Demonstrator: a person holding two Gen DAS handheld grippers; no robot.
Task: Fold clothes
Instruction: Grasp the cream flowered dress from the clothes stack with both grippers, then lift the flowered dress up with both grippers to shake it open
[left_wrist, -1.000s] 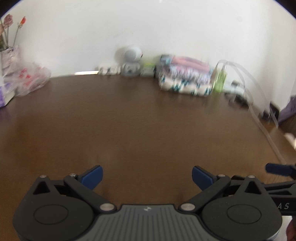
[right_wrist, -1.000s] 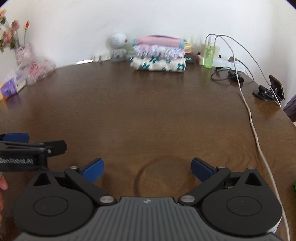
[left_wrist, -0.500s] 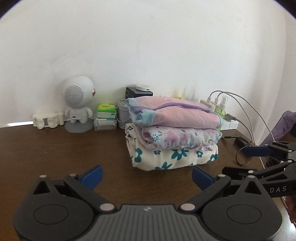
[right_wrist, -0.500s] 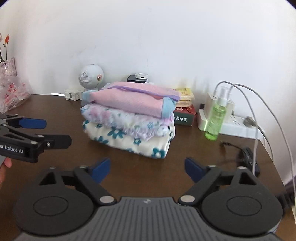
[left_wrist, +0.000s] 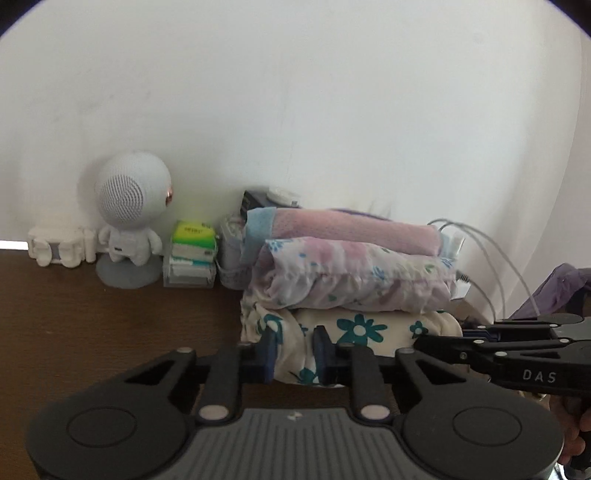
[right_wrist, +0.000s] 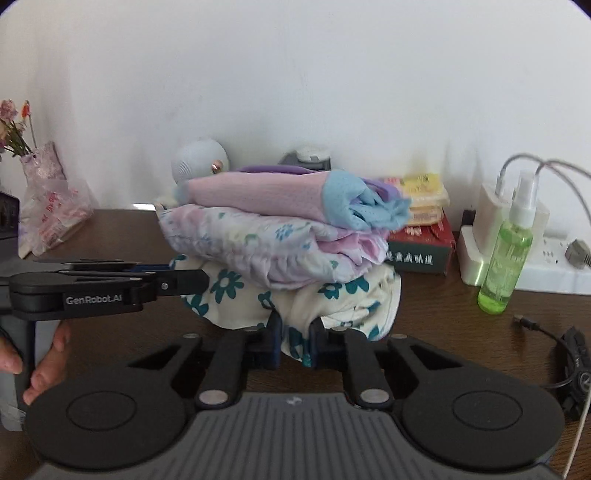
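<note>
Three folded garments stacked; both grippers closing on the bottom one.

The cream folded garment with teal flowers (left_wrist: 369, 325) lies lowest in a stack at the far side of the dark brown wooden table (left_wrist: 92, 325), under a pale floral folded garment (left_wrist: 351, 277) and a pink folded garment with blue trim (left_wrist: 351, 229). The left gripper (left_wrist: 294, 354) and the right gripper (right_wrist: 294, 345) are each narrowing, jaws closing with a fold of the cream cloth pinched between the blue pads (left end and right end). Judgement: folding looks done; moving the stack remains. A white round-headed robot figure (left_wrist: 129, 221) stands left of the stack, a green spray bottle (right_wrist: 511, 254) right.
</note>
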